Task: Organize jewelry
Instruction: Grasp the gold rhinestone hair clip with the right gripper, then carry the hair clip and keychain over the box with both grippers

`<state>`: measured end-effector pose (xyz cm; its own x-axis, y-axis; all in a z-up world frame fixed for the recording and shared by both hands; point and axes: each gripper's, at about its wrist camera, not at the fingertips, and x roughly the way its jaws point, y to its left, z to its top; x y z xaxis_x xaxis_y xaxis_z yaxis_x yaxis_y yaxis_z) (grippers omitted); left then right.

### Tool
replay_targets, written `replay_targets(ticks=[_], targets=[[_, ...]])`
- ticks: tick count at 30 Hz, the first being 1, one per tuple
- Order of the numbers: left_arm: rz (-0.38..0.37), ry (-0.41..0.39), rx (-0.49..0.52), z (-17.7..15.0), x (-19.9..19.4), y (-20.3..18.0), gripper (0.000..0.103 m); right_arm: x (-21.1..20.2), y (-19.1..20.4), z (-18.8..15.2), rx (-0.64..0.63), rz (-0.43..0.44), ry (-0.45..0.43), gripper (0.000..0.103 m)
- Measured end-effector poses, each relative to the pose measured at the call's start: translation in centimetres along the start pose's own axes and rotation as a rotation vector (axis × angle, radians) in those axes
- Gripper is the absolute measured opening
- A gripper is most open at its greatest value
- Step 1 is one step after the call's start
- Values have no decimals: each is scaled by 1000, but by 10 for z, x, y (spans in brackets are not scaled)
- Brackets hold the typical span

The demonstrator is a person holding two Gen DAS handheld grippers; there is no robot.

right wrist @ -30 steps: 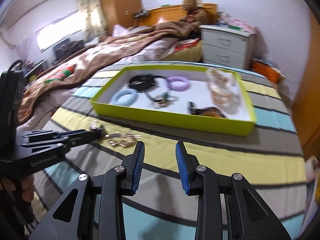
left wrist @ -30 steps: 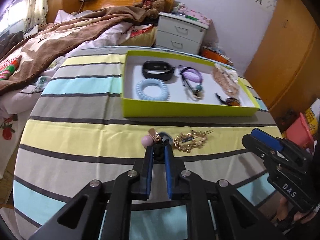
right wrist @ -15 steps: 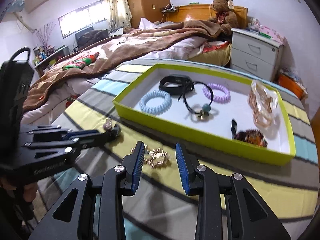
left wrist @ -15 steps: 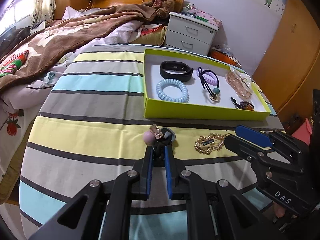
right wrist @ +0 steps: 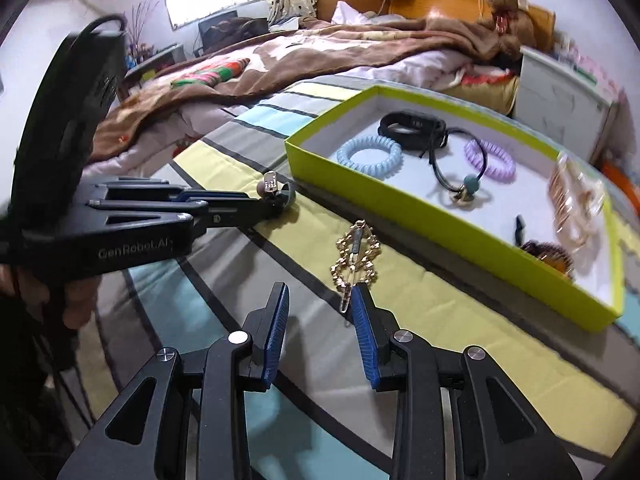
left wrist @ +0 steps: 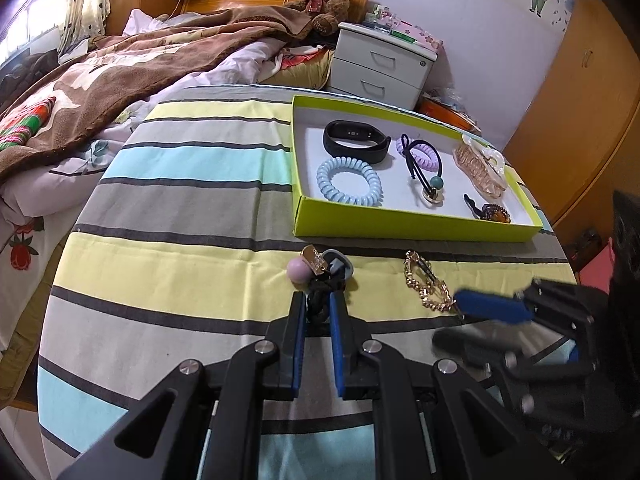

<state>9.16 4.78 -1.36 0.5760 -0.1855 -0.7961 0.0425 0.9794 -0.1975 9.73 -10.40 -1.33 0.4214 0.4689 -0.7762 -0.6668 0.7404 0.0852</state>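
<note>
Right wrist view: the gold chain clip [right wrist: 355, 254] is seen lying on the striped cloth [right wrist: 460, 320], on a yellow band just short of the green box [right wrist: 400, 216]. Its long axis runs from about 12 to 6 o'clock, the near end touching or just beside the right-hand pad. From the right gripper [right wrist: 322, 312], spread and empty, it lies at 1 o'clock, so a small shift that way is judged needed. The left gripper [left wrist: 318, 312], at 10 o'clock, is pinched on a dark hair tie [left wrist: 320, 280] with a pink bead, farther off.
</note>
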Motion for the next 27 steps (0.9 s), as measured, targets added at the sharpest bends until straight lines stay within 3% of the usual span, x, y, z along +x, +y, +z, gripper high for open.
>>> replay_targets(ticks=[5, 7, 10, 16, 18, 21, 27], targets=[[-1, 0, -8, 1, -1, 2, 13, 4, -14, 11, 109, -65, -30, 37], [-7, 0, -10, 2, -1, 3, 20, 14, -13, 15, 126, -86, -9, 60], [-12, 0, -12, 3, -1, 5, 29, 24, -8, 18, 113, -102, 8, 60], [-20, -2, -19, 4, -2, 7, 35, 32, -2, 19, 88, -183, 23, 60], [-26, -1, -21, 5, -1, 8, 40, 31, -4, 18, 94, -192, 17, 55], [-28, 0, -16, 6, 0, 6, 46, 25, -6, 14, 99, -207, 8, 28], [-25, 1, -7, 11, 5, 2, 49, 18, -9, 8, 120, -202, 0, 28]])
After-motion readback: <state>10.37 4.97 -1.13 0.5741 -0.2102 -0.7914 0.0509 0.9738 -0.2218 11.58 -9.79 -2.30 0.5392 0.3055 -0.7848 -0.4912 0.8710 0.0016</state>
